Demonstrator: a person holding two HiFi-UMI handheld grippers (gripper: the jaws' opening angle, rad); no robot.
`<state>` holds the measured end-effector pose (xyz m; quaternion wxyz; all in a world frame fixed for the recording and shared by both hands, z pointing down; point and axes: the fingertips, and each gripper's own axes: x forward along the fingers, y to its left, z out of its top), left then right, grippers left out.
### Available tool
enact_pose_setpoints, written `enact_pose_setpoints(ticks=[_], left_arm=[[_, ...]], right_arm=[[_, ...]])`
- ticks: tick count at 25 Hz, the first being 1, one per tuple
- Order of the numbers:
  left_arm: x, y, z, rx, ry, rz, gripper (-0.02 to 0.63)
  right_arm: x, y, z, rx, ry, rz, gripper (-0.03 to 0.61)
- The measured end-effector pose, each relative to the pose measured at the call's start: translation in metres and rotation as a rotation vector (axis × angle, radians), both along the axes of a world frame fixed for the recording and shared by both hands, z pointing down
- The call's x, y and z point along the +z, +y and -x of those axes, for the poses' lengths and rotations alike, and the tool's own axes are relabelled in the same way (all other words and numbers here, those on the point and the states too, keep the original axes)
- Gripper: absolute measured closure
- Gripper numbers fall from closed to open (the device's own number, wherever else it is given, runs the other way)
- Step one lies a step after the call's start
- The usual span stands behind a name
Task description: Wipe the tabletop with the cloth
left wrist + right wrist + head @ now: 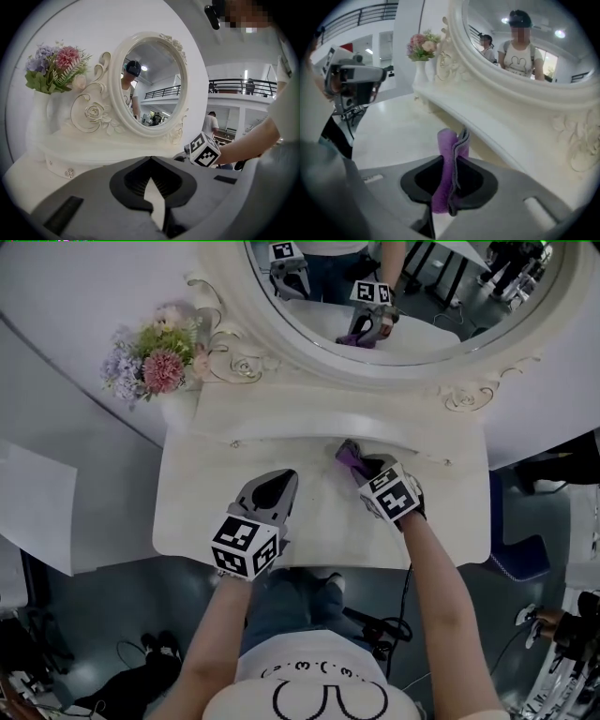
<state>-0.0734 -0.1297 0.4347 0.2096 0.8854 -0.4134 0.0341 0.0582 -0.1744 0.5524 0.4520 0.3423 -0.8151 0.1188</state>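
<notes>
Wiping looked under way: right tongs point(360, 468) clamped on the purple cloth point(349, 457), down on the table point(202, 512) at centre frame, below the mirror point(403, 296). Left tongs point(278, 482) hovered closed, empty. Next call, likely: drag the cloth across the bare surface with steady pressure.

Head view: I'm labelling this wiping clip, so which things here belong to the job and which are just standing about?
Job:
purple cloth, clamped in the right gripper
white tabletop
left gripper, shut and empty, over the tabletop

Standing about:
flowers at the back left
oval mirror with its ornate frame
</notes>
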Motion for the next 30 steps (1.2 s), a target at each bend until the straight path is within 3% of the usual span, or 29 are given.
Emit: enact_pose_setpoints(ticks=[3, 12, 17, 22, 30], left_arm=[[0.002, -0.001, 0.007, -0.007, -0.002, 0.005, 0.615], [0.008, -0.005, 0.033, -0.029, -0.011, 0.014, 0.615], [0.011, -0.002, 0.041, -0.035, -0.015, 0.021, 0.615], [0.013, 0.005, 0.046, -0.043, -0.02, 0.026, 0.615], [0.014, 0.014, 0.049, -0.066, -0.007, 0.028, 0.615]], right_arm=[[0.005, -0.02, -0.003, 0.08, 0.043, -0.035, 0.505], [0.028, -0.038, 0.023, 0.092, 0.113, -0.041, 0.506], [0.029, -0.037, 0.047, -0.041, 0.119, -0.025, 0.506], [0.031, -0.016, 0.072, -0.254, 0.125, 0.004, 0.508], [0.031, 0.08, 0.092, -0.576, 0.132, 0.155, 0.508]])
